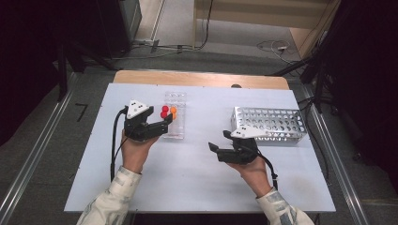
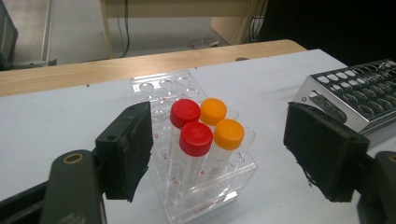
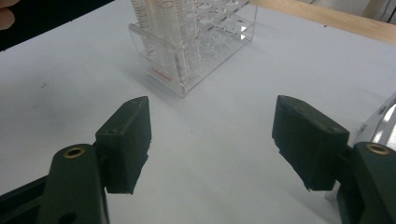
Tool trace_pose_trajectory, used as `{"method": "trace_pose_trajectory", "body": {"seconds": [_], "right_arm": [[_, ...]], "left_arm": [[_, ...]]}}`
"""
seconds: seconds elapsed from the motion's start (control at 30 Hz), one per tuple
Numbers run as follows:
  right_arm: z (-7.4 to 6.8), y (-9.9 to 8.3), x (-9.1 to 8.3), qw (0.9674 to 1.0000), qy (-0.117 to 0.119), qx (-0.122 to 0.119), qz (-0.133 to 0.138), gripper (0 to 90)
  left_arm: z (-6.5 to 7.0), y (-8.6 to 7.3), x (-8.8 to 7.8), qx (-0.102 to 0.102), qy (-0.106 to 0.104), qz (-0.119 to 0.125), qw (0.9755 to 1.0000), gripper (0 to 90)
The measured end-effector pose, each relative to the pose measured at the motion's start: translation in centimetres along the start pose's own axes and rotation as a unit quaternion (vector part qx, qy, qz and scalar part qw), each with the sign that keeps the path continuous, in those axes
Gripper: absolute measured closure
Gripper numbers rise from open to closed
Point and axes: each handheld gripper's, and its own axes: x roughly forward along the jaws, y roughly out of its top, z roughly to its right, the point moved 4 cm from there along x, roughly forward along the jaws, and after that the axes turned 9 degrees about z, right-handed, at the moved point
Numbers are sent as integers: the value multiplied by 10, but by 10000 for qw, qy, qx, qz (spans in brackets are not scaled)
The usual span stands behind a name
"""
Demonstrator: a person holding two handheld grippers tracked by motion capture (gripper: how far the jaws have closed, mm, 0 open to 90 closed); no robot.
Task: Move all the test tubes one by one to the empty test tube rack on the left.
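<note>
High view: left gripper [image 1: 165, 123] sits w/ jaws wide, tips right by the clear rack [image 1: 174, 123] holding four capped tubes [image 1: 168, 112], two red, two orange, at the rack's near end. Right gripper [image 1: 217, 149] rests mid-table, jaws wide, nothing in them, just in front of the metal rack [image 1: 274, 123]. White table top [image 1: 197, 183], wood strip along far edge; grey floor, cables and dark stands around.

Left gripper view: tubes [image 2: 205, 135] stand upright between the spread pads, no contact. Risk, as I judge it: tubes are packed tight, so closing on one could catch its neighbour's cap, tilt both, or drag the light clear rack [image 2: 201, 186] along the smooth top. Metal rack [image 2: 355, 93] off to the side.

Right gripper view: jaws wide over bare table [image 3: 210, 154], clear rack [image 3: 196, 56] ahead. Approaching from here could knock it, as nothing holds it down.
</note>
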Motion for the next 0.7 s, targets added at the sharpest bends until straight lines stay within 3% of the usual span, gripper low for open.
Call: {"method": "trace_pose_trajectory", "body": {"seconds": [0.4, 0.53, 0.7], "right_arm": [[22, -5, -20, 9995, -287, 71, 64, 260], [32, -10, -31, 9990, -416, 88, 100, 259], [48, -18, -48, 9981, -599, 131, 103, 258]], "left_arm": [[-16, -21, -30, -74, 283, 34, 9996, 174], [-17, -30, -37, -79, 236, -62, 9997, 164], [-24, -46, -45, -124, 325, -178, 9992, 153]]}}
